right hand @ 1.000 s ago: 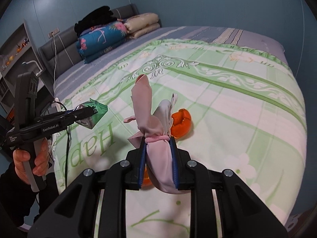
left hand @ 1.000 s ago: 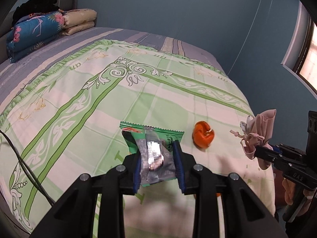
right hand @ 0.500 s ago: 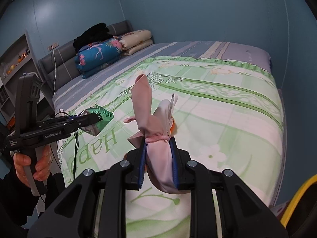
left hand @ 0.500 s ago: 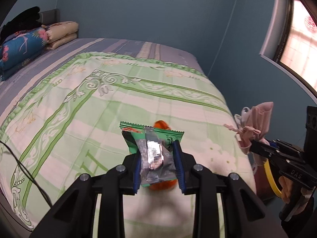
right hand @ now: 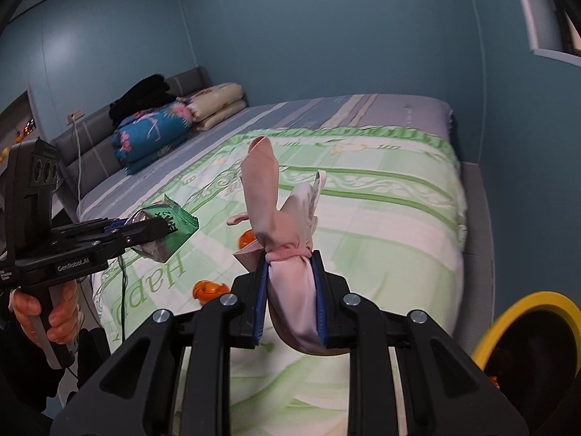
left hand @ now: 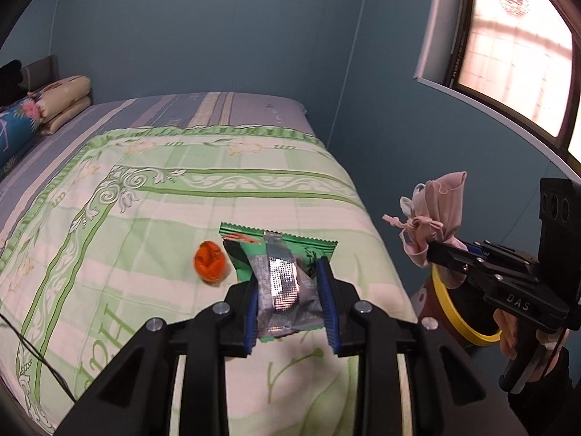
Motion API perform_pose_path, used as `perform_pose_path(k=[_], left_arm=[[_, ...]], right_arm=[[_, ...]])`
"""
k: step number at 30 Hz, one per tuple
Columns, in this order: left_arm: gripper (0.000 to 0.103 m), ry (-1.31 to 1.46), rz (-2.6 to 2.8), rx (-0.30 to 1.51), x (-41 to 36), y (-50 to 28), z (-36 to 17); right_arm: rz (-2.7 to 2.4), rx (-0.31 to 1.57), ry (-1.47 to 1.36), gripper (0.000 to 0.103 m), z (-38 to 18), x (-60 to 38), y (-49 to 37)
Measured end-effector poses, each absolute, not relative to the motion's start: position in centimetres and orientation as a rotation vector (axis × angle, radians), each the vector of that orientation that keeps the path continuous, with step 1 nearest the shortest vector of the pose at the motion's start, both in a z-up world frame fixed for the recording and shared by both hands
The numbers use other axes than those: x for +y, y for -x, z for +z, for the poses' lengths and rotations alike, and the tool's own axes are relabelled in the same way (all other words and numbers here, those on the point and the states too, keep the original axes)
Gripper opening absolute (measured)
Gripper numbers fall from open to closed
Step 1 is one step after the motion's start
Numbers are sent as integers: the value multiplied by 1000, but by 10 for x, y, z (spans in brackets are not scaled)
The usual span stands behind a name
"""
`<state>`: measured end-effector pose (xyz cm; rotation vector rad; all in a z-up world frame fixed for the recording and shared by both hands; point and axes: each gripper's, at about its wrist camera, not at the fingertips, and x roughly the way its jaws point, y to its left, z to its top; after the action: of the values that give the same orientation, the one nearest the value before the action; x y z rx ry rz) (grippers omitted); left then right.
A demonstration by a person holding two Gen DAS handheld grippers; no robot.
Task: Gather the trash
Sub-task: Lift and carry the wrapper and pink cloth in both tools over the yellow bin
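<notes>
My left gripper (left hand: 290, 283) is shut on a green and silver snack wrapper (left hand: 277, 272), held above the bed's near corner. The right gripper (right hand: 290, 290) is shut on a pink tied cloth bundle (right hand: 287, 254), which sticks up between the blue pads. Each tool shows in the other's view: the right gripper (left hand: 432, 250) with the pink bundle (left hand: 435, 214) at the right, the left gripper (right hand: 159, 229) with the wrapper (right hand: 174, 229) at the left. An orange peel (left hand: 210, 259) lies on the green quilt (left hand: 145, 225); orange bits (right hand: 208, 289) show beside the bundle. A yellow-rimmed bin (right hand: 526, 334) stands by the bed.
The bin (left hand: 461, 312) sits on the floor under the right gripper, off the bed's right side. Folded blankets and pillows (right hand: 174, 127) are stacked at the headboard. A black cable (left hand: 32, 348) runs over the bed's left edge. A window (left hand: 515, 47) is in the blue wall.
Both grippers have swung right and risen, away from the bed's middle, each keeping its load. The orange peel has shifted leftward in the left wrist view, and the yellow-rimmed bin has come into view.
</notes>
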<state>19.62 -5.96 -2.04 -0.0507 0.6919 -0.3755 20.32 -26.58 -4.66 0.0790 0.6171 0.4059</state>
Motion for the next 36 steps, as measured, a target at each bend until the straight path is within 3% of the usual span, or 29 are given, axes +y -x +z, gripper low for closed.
perform_pose_path(k=[36], left_arm=[[27, -131, -754, 656, -276, -174, -8]], right_arm=[[28, 541, -244, 21, -52, -460, -129]])
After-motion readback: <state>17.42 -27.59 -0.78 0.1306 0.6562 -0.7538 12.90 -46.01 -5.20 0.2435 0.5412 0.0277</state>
